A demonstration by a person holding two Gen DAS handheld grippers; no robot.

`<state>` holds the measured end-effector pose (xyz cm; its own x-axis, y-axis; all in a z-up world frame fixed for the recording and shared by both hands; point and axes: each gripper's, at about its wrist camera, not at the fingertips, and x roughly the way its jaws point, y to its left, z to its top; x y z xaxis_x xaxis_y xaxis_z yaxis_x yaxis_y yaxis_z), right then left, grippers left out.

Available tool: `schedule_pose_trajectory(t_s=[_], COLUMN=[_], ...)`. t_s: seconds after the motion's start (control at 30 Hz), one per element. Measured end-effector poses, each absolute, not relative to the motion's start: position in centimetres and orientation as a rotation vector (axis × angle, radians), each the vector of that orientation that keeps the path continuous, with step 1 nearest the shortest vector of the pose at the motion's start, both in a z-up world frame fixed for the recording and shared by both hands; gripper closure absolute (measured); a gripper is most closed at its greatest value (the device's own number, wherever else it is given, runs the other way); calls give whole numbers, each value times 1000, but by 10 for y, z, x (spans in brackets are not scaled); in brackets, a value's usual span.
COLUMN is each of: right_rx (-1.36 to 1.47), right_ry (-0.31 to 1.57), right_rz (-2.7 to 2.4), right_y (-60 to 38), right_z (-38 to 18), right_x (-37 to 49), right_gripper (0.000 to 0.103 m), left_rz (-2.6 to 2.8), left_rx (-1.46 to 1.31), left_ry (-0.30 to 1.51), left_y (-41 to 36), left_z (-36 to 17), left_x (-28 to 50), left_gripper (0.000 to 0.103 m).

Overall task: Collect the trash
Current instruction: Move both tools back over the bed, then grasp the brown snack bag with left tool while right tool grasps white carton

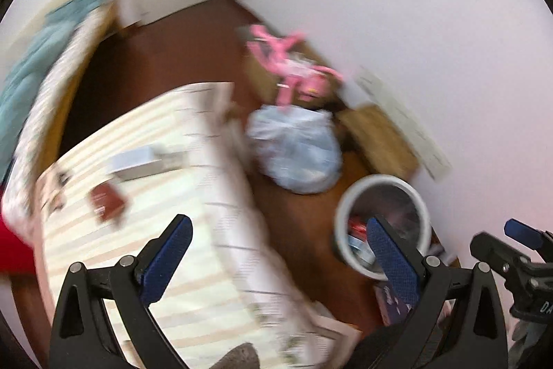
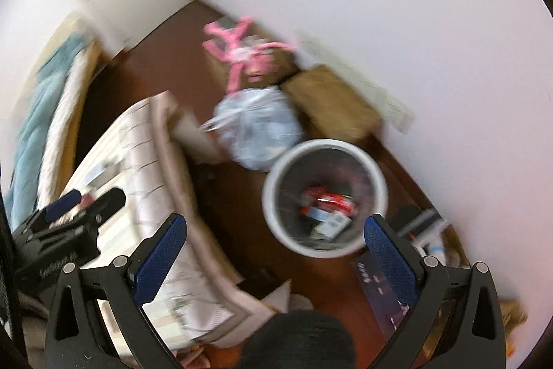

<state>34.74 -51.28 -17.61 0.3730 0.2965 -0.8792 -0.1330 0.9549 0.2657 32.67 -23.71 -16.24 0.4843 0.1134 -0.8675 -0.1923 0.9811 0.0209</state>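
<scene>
Left gripper pose: I hold the left gripper (image 1: 278,260) high, tilted down over the near edge of the striped mattress (image 1: 145,206) and the brown floor (image 1: 304,223); both views are motion-blurred.
Left jaws: spread wide apart, nothing between the blue pads (image 1: 166,260), touching nothing.
Right gripper pose: I hold the right gripper (image 2: 276,256) raised, looking down at the floor just near of the trash bin (image 2: 323,196); from the left wrist it shows at the far right edge (image 1: 518,251).
Right jaws: wide apart, empty; the blue pads (image 2: 390,260) touch nothing.
Trash bin: round, white rim, dark inside, standing on the floor right of the mattress, near the white wall (image 2: 414,23); in the left wrist view it sits behind the right finger (image 1: 383,227).
Bin contents: red wrapper (image 2: 328,197) and white-and-blue packets at the bottom; details too blurred to tell.
Loose items on mattress: a dark red booklet (image 1: 105,201) and a grey flat box (image 1: 138,161), well apart from the bin.
Beyond the bin: a tied pale plastic bag (image 2: 257,134) just beside the rim on the far side, a cardboard box (image 2: 331,106) to its right, and a pink toy frame (image 2: 242,51) farther back.
Near right floor: a dark blue flat pack (image 2: 378,293) lies beside the bin.
</scene>
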Motion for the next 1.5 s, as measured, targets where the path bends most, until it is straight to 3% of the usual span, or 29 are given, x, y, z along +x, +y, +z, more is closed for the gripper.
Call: schedule_pose_trajectory(t_s=[0.2,0.4,0.73,0.77,0.8,0.87,1.0,1.2,1.27,1.33,1.4,1.43,1.5], right_rx=[-125,-464,-839,-827,-806,-736,-514,-308,-241,-222,-234,-244,-267], right_ry=[1169,1173,1192,1201,1215,1256,1409,1445,1474,1467,1442,1427,1411], right_rz=[528,704,744,744,739,716,578,536,558,570,584,588,595], right_y=[-347,-170,-16,-13,-13,-21,-65,-114,-122,-126,-124,-122,-118], right_z=[-172,-218,-312,-314,-314,-313,-312,-304,-306,-308,-306,-306,-306], right_x=[366,388,435,436,438,442,450,442,443,442,440,434,434], right_gripper=[0,0,0,7,23,42,50,48,47,47,47,47,47], left_rz=[507,812,909,897,883,835,707,490,451,437,437,439,449], left_rx=[-192,-266,-364,-370,-373,-397,-511,-623,-605,-580,-535,-516,-479], left_ry=[1040,1107,1191,1187,1181,1165,1114,1129,1151,1180,1201,1206,1200], left_y=[-87,35,108,107,106,103,94,70,61,57,54,52,49], left_z=[-177,-236,-287,-286,-283,-277,-266,-273,-282,-289,-294,-294,-292], left_x=[288,252,235,236,238,242,256,297,314,325,334,336,339], left_gripper=[0,0,0,0,0,0,0,1,9,37,59,68,76])
